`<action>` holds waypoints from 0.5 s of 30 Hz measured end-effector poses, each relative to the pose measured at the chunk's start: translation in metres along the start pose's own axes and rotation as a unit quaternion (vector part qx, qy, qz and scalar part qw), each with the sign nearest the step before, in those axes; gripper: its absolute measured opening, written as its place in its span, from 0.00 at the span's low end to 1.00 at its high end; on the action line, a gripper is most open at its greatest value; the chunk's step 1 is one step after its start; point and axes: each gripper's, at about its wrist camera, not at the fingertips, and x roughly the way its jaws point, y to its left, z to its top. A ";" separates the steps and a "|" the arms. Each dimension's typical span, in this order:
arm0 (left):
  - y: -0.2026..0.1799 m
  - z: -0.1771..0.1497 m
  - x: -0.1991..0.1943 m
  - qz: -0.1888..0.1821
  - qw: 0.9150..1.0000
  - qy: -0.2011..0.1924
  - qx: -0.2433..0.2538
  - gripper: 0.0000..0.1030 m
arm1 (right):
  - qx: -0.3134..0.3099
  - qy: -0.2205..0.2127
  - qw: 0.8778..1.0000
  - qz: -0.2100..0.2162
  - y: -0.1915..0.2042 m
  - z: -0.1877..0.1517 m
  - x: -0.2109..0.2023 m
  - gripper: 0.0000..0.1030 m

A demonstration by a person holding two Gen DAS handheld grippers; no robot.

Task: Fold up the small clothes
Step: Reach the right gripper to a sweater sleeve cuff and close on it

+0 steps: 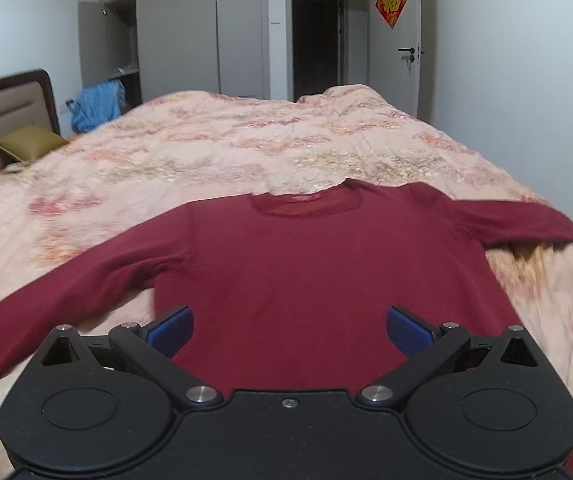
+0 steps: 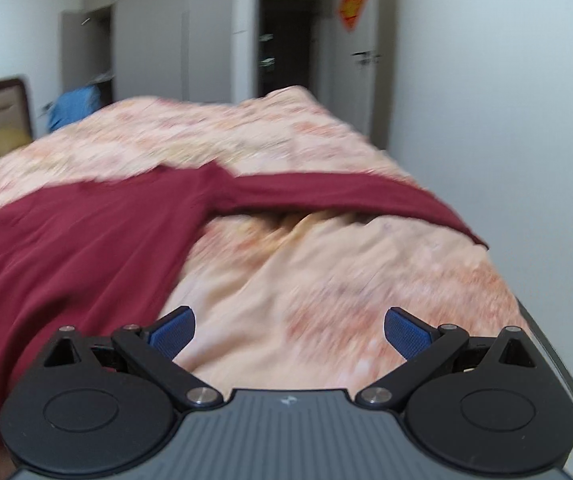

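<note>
A dark red long-sleeved top lies flat on the bed, collar away from me, both sleeves spread out sideways. My left gripper is open and empty, hovering above the top's lower body. In the right wrist view the top fills the left side and its right sleeve stretches toward the bed's right edge. My right gripper is open and empty above the bare quilt, to the right of the top's hem.
The bed carries a pink floral quilt. A headboard, a gold pillow and a blue garment are at the far left. Grey wardrobes and a doorway stand behind. A white wall borders the right.
</note>
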 end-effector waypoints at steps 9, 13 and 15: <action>-0.032 0.037 0.112 -0.021 0.999 0.003 -0.031 0.99 | 0.112 -0.008 0.994 0.008 -0.084 0.042 0.101 1.00; -0.046 0.043 0.153 -0.029 0.999 0.002 -0.039 0.99 | 0.185 0.008 0.983 -0.010 -0.135 0.052 0.144 1.00; -0.050 0.044 0.169 -0.033 0.998 0.003 -0.048 0.99 | 0.214 0.017 0.976 -0.027 -0.161 0.055 0.164 1.00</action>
